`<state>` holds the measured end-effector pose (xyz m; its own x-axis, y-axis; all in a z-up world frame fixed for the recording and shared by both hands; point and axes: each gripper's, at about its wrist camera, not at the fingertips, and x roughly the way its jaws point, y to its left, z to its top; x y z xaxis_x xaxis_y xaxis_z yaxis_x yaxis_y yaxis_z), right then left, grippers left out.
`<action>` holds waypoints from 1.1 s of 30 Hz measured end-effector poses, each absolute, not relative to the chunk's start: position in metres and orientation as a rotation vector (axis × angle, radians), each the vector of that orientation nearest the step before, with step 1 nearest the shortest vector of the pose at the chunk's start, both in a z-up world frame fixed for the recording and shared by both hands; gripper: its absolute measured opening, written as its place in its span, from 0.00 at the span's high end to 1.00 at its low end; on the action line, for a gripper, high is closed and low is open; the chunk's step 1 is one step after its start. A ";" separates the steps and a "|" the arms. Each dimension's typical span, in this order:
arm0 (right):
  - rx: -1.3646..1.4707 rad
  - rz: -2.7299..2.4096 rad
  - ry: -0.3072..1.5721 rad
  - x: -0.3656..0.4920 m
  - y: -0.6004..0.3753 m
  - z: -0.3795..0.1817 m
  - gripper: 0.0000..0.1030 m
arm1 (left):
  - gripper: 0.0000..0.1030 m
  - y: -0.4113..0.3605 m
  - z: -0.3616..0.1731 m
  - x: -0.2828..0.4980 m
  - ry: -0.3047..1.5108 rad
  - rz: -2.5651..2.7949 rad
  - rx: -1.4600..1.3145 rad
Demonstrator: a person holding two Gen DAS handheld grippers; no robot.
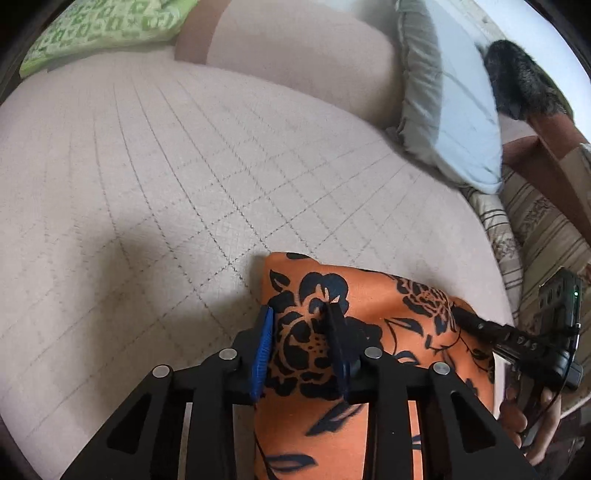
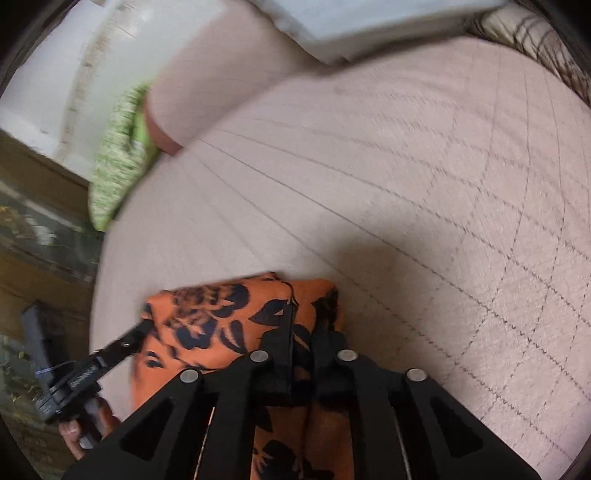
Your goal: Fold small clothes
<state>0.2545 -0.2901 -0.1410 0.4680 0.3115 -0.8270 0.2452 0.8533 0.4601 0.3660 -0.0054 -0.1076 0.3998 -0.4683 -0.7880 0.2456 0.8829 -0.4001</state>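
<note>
On the pale quilted sofa seat (image 1: 184, 166), with a green cushion (image 1: 99, 29) at far left, I hold an orange flowered garment (image 1: 332, 306) near the front edge. My left gripper (image 1: 301, 317) stands partly apart, the cloth bunched between its fingers; I cannot tell whether the pads press it. My right gripper (image 2: 303, 325), nearly closed, pinches a fold of the same garment (image 2: 221, 314). I judge the folding as underway: the cloth looks doubled over but rumpled, with squaring and flattening left. A grey-blue pillow (image 1: 454, 122) lies at right.
</note>
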 end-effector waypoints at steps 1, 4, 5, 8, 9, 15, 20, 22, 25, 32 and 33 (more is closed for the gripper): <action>0.600 0.075 1.060 0.245 -0.291 -0.130 0.78 | 0.71 0.000 -0.100 0.357 1.063 -0.468 -0.239; 0.653 0.103 0.954 0.213 -0.296 -0.101 0.36 | 0.56 0.019 -0.083 0.323 1.042 -0.549 -0.288; 0.661 0.094 0.931 0.205 -0.298 -0.095 0.33 | 0.46 0.027 -0.081 0.313 1.038 -0.551 -0.303; 0.714 0.079 0.941 0.173 -0.300 -0.099 0.33 | 0.44 0.042 -0.094 0.289 1.060 -0.543 -0.346; 0.760 0.084 0.970 0.160 -0.299 -0.111 0.33 | 0.44 0.041 -0.102 0.284 1.084 -0.548 -0.352; 0.908 0.102 1.121 0.147 -0.294 -0.152 0.38 | 0.41 0.037 -0.148 0.281 1.206 -0.560 -0.440; 0.922 0.122 1.181 0.162 -0.285 -0.168 0.41 | 0.43 0.040 -0.150 0.301 1.241 -0.559 -0.512; 0.936 0.119 1.184 0.165 -0.285 -0.171 0.40 | 0.40 0.038 -0.157 0.307 1.258 -0.557 -0.516; 0.923 0.126 1.197 0.168 -0.282 -0.175 0.41 | 0.48 0.040 -0.161 0.306 1.246 -0.554 -0.522; 0.861 0.141 1.195 0.166 -0.268 -0.166 0.65 | 0.75 0.052 -0.148 0.275 1.205 -0.590 -0.576; 0.843 0.149 1.180 0.163 -0.263 -0.162 0.67 | 0.76 0.057 -0.147 0.270 1.200 -0.602 -0.590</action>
